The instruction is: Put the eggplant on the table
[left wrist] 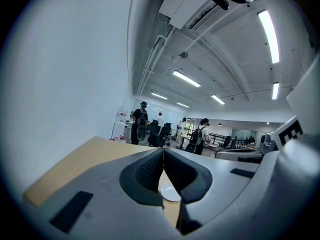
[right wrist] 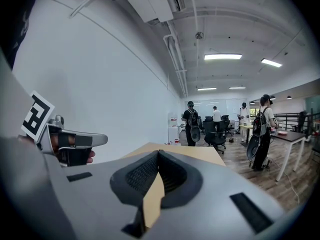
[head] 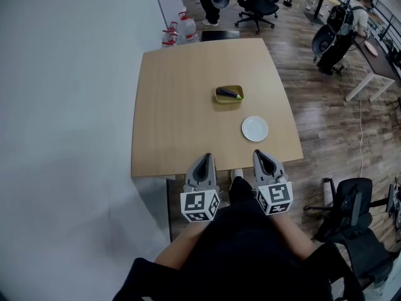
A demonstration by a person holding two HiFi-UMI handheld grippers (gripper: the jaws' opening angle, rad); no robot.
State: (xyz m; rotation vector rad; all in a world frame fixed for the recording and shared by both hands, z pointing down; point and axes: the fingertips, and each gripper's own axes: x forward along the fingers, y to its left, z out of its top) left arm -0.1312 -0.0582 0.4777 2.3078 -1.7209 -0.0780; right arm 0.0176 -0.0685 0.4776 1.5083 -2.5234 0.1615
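A dark purple eggplant point(head: 229, 93) lies in a small yellow-green dish point(head: 218, 99) on the light wooden table point(head: 182, 105), right of its middle. My left gripper point(head: 207, 157) and right gripper point(head: 259, 153) hover side by side at the table's near edge, well short of the dish. Both are shut and hold nothing. In the left gripper view the left gripper point(left wrist: 163, 149) has its pads pressed together, and the right gripper point(right wrist: 158, 151) looks the same in its own view. The eggplant shows in neither gripper view.
A white plate point(head: 255, 128) sits near the table's front right corner and shows under the left jaws point(left wrist: 171, 193). A white wall runs along the left. Water bottles point(head: 182, 29), office chairs point(head: 257, 2) and people point(head: 351, 14) stand beyond; a black chair point(head: 351, 209) is at my right.
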